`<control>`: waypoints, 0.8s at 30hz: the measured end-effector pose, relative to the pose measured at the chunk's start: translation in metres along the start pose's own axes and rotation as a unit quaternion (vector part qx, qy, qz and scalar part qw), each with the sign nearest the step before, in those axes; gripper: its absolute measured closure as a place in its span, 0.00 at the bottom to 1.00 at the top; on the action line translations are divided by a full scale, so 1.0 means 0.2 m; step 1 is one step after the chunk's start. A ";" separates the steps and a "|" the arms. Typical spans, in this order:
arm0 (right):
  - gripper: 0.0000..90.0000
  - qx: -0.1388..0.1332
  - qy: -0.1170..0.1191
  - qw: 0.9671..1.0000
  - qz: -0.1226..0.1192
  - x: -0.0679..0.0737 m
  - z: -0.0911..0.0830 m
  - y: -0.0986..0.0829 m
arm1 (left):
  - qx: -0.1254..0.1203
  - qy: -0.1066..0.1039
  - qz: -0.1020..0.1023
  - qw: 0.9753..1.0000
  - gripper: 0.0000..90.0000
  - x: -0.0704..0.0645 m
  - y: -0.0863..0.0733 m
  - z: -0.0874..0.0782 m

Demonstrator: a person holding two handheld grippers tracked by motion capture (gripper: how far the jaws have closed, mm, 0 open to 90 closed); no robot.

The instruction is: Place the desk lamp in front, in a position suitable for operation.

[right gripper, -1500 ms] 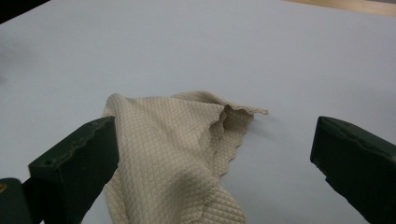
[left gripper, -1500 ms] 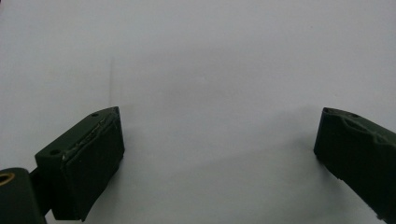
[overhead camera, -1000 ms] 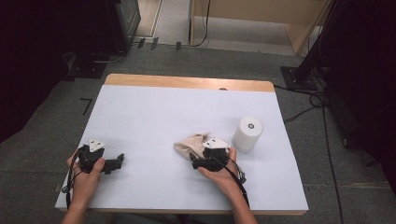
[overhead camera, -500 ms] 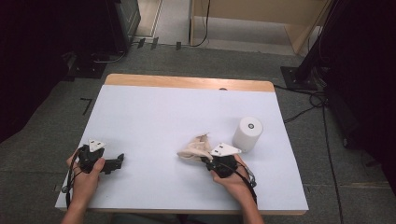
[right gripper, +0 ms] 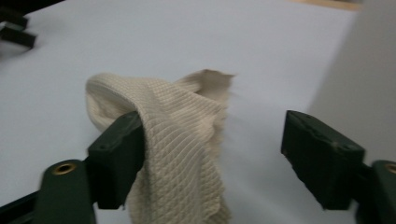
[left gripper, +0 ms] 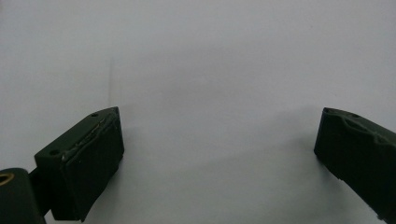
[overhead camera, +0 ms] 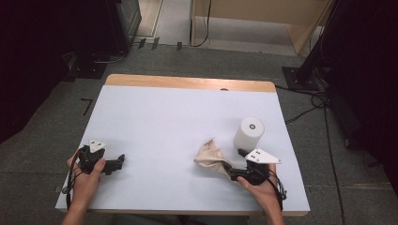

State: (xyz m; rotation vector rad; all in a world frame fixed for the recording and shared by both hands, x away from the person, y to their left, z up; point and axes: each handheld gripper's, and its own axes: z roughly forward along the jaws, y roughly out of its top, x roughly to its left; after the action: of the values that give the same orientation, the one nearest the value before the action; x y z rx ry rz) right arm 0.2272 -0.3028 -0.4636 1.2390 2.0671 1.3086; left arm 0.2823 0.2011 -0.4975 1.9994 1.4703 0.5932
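Observation:
A crumpled beige knit cloth lies on the white table, front right of centre. My right gripper sits at its near right end, held by a hand. In the right gripper view the cloth hangs over the left jaw, and the right gripper is open, its jaws wide apart. A white cylinder stands upright just behind that gripper. My left gripper rests at the front left, open over bare table, with nothing between its jaws.
The white cylinder rises close on the right in the right gripper view. The table's wooden far edge borders a grey floor with cables and dark stands to the right.
My right gripper has moved right and back toward the front edge, and the cloth has shifted slightly with it. The left gripper has stayed put.

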 end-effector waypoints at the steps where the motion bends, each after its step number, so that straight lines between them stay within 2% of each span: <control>1: 0.20 0.000 0.000 1.000 0.000 0.00 0.00 0.00 | 0.000 0.000 0.000 1.000 0.01 0.00 0.00 0.00; 2: 0.15 -0.011 -0.026 0.999 0.014 -0.03 -0.02 0.01 | 0.000 0.000 0.000 1.000 0.01 0.00 0.00 0.00; 4: 0.14 -0.021 -0.048 0.998 0.025 -0.06 -0.04 0.02 | 0.000 0.000 0.000 1.000 0.01 0.00 0.00 0.00; 5: 0.14 -0.021 -0.048 0.998 0.025 -0.06 -0.04 0.02 | 0.000 0.000 0.000 1.000 0.02 0.00 0.00 0.00; 6: 0.12 -0.029 -0.070 0.996 0.036 -0.08 -0.06 0.03 | 0.000 0.000 0.000 1.000 0.01 0.00 0.00 0.00; 8: 0.10 -0.033 -0.079 0.995 0.043 -0.09 -0.06 0.04 | 0.000 0.000 0.000 1.000 0.01 0.00 0.00 0.00; 9: 0.07 -0.030 -0.112 0.992 0.059 -0.12 -0.06 0.06 | 0.000 0.000 0.000 1.000 0.01 0.00 0.00 0.00; 10: 0.07 -0.030 -0.112 0.992 0.059 -0.12 -0.06 0.06 | 0.000 0.000 0.000 1.000 0.02 0.00 0.00 0.00; 11: 0.01 -0.017 -0.144 0.987 0.064 -0.15 -0.03 0.07 | 0.000 0.000 0.000 1.000 0.02 0.00 0.00 0.00; 12: 0.00 -0.013 -0.152 0.986 0.071 -0.17 -0.02 0.08 | -0.001 0.000 0.000 1.000 0.01 0.00 0.00 0.00; 13: 0.00 -0.013 -0.152 0.986 0.071 -0.17 -0.02 0.08 | -0.001 0.000 0.000 1.000 0.01 0.00 0.00 0.00; 14: 0.00 -0.014 -0.161 0.983 0.085 -0.19 0.01 0.09 | -0.001 0.000 0.000 1.000 0.01 0.00 0.00 0.00; 16: 0.00 -0.015 -0.167 0.982 0.089 -0.21 0.04 0.11 | -0.001 0.000 0.000 1.000 0.01 0.00 0.00 0.00; 18: 0.00 -0.013 -0.178 0.980 0.089 -0.22 0.06 0.13 | 0.000 0.000 0.000 1.000 0.01 0.00 0.00 0.00; 20: 0.00 -0.014 -0.181 0.979 0.089 -0.23 0.07 0.14 | 0.000 0.000 0.000 1.000 0.01 0.00 0.00 0.00; 21: 0.00 -0.016 -0.188 0.978 0.092 -0.25 0.10 0.15 | 0.000 0.000 0.000 1.000 0.01 0.00 0.00 0.00; 24: 0.00 -0.013 -0.183 0.978 0.099 -0.27 0.14 0.16 | -0.001 0.000 0.000 1.000 0.01 0.00 0.00 0.00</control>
State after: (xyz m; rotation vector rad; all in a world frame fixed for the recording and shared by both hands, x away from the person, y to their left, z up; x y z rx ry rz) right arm 0.2910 -0.3290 -0.4557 1.5738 1.6995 1.0832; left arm 0.2823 0.2011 -0.4976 1.9984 1.4699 0.5946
